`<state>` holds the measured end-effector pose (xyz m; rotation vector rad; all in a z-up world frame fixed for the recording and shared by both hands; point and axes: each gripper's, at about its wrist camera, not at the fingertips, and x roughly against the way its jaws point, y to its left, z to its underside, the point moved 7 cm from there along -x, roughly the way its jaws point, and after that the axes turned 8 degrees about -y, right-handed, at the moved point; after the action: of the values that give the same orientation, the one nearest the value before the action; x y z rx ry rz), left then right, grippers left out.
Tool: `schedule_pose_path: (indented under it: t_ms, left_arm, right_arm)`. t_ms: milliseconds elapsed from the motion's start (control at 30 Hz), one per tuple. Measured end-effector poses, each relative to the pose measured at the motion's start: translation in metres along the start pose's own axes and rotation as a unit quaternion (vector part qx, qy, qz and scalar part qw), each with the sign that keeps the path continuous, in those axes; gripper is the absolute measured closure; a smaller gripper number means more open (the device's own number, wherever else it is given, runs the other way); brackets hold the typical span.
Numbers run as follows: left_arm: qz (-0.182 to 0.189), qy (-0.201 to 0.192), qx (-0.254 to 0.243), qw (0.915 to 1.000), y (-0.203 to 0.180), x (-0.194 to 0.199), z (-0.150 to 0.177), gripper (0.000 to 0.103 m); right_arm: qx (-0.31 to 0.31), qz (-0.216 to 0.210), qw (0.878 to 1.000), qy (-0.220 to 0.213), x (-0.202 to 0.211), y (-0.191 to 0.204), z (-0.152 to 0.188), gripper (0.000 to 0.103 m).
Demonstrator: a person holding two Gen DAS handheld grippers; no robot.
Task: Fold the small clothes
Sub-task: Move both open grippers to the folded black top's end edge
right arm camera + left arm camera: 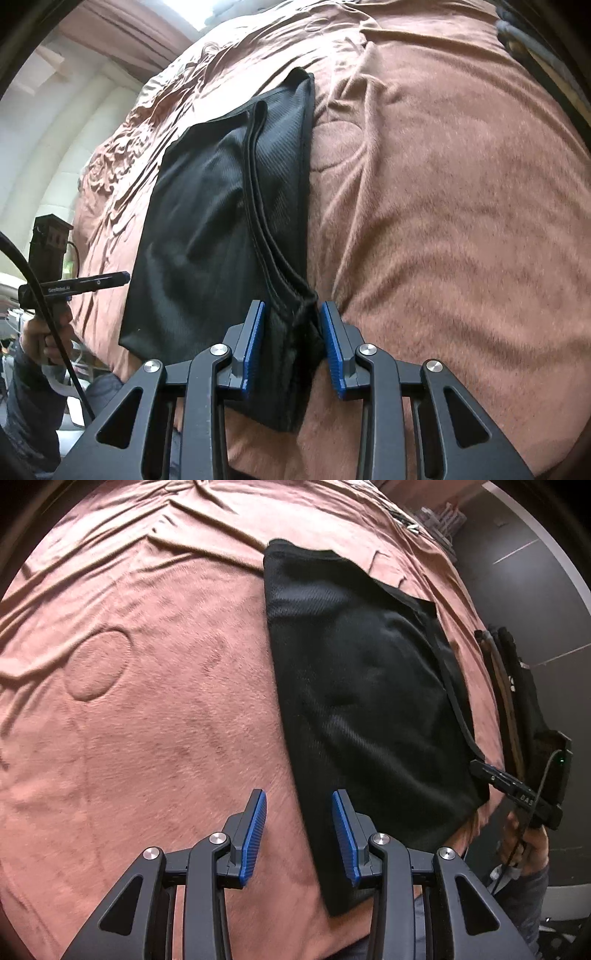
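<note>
A black garment [362, 686] lies folded lengthwise on the pink-brown blanket [155, 720]. My left gripper [299, 794] hovers open over its near left edge, which runs between the blue pads [255, 830] without touching them. My right gripper [291, 306] is shut on a bunched near corner of the black garment [221, 206], and fabric fills the gap between its pads [332, 347]. In the left wrist view the right gripper [480, 768] shows side-on at the garment's right corner. In the right wrist view the left gripper [123, 276] shows side-on just left of the garment.
The blanket [443, 221] is wrinkled toward the far side and bears a round dent [96, 664]. The bed's edge drops to a dark floor [535, 609] at the right. A person's hand [48, 339] grips the left tool's handle. A white padded wall [55, 147] stands beyond.
</note>
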<state>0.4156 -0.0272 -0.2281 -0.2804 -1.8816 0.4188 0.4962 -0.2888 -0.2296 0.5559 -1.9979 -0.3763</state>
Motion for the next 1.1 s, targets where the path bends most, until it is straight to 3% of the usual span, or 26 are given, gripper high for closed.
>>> schedule_pose_path:
  t_ms: [300,700,900,1000,1067,1100]
  left_arm:
    - [0.008,0.018,-0.004,0.9998,0.005,0.019,0.026,0.064]
    - [0.049,0.017,0.041,0.9978,-0.005,-0.007,0.056,0.064]
    - [0.081,0.011,0.086,0.9929,-0.006,-0.009,0.058,0.064]
    - [0.096,0.013,0.105,0.9898,-0.007,-0.011,0.061,0.064]
    - [0.094,0.012,0.108,0.9896,-0.006,-0.011,0.061,0.071]
    - [0.096,0.013,0.109,0.9894,-0.006,-0.011,0.061,0.088]
  right_arm:
    - [-0.036,-0.017,0.999,0.003,0.010,-0.006,0.013,0.074]
    - [-0.070,-0.032,0.997,-0.003,0.018,-0.006,0.028,0.074]
    - [-0.067,-0.019,0.998,-0.008,0.021,-0.004,0.032,0.091]
    - [-0.061,-0.017,0.998,-0.013,0.024,0.001,0.033,0.093]
    - [-0.057,-0.015,0.998,-0.013,0.024,0.005,0.033,0.094]
    - [-0.054,-0.015,0.998,-0.013,0.024,0.006,0.033,0.094]
